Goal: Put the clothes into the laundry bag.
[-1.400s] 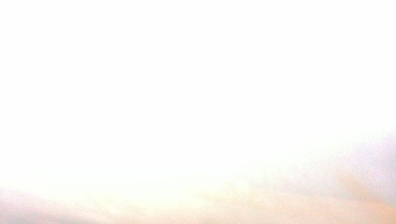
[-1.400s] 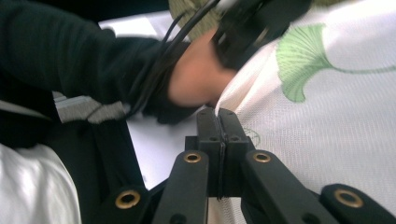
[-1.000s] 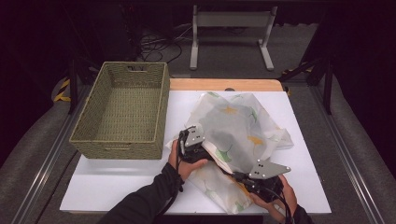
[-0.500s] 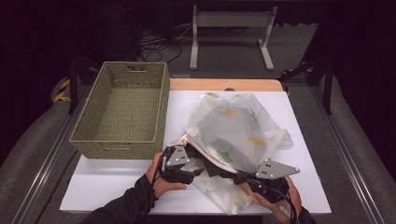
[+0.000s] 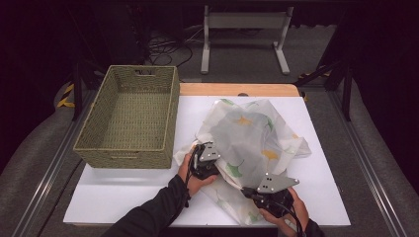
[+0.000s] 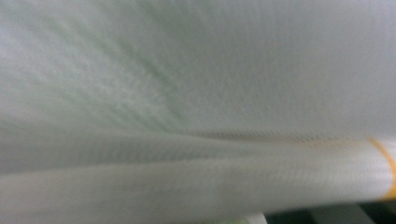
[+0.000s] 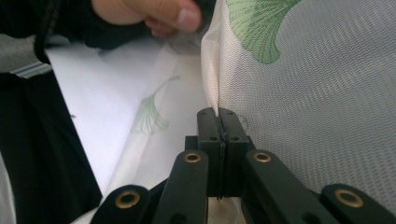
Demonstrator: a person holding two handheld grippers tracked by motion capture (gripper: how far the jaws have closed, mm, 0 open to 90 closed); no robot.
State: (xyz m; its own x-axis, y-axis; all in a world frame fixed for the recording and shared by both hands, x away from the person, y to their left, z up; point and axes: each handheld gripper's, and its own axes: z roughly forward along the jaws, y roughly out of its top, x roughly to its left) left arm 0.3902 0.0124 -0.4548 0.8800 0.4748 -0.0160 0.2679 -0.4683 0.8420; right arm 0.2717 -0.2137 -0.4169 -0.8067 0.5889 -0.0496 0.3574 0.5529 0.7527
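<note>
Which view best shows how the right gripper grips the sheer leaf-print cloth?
The right gripper view: the right gripper has its fingers pressed together on an edge of the cloth. The high view shows the whole cloth spread on the white table, the grip hidden. The left gripper view is a blur of fabric.

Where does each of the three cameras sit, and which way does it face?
High view: above the person's side, facing forward and down on the table, basket and cloth; forearms, both grippers show.
Left gripper view: on the left gripper, pressed close against blurred cloth.
Right gripper view: on the right gripper, along jaws shut on the cloth's edge; a hand shows.
Shared: the cloth.
</note>
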